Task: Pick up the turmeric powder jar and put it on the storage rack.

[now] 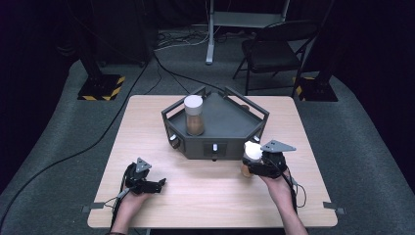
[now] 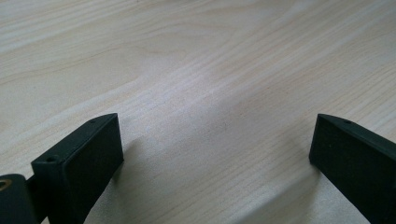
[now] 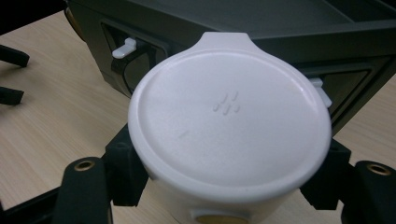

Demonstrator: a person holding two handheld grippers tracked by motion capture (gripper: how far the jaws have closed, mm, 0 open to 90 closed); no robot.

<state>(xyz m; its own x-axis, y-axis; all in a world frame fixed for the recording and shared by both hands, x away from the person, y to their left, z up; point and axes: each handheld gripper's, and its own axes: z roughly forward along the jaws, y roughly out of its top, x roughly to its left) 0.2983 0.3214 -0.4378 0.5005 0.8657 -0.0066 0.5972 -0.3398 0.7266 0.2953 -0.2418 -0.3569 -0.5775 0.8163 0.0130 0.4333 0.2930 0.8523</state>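
Right gripper (image 1: 250, 164) is clamped on a small white-lidded jar (image 1: 250, 155) at the near right of the wooden table (image 1: 205, 196), just in front of the right front corner of the dark grey tray (image 1: 215, 147). In the right gripper view the jar's round white lid (image 3: 229, 126) sits squarely between the two black jaws, one pad pressed on each side just under the lid rim; a brownish-amber content shows below the lid, both at the bottom edge of that view and in the high view. The lid has a small tab pointing toward the tray. No readable brand or label on it — only a small cluster of raised marks near the lid centre, no letters legible. Whether the jar's base rests on the table cannot be told. Left gripper (image 1: 147, 183) lies low over the table at the near left, well apart from the jar; in the left gripper view its jaws stand wide apart with bare wood grain between them. A second, taller jar (image 1: 194, 115) with white cap and brown contents stands upright in the tray's left part.
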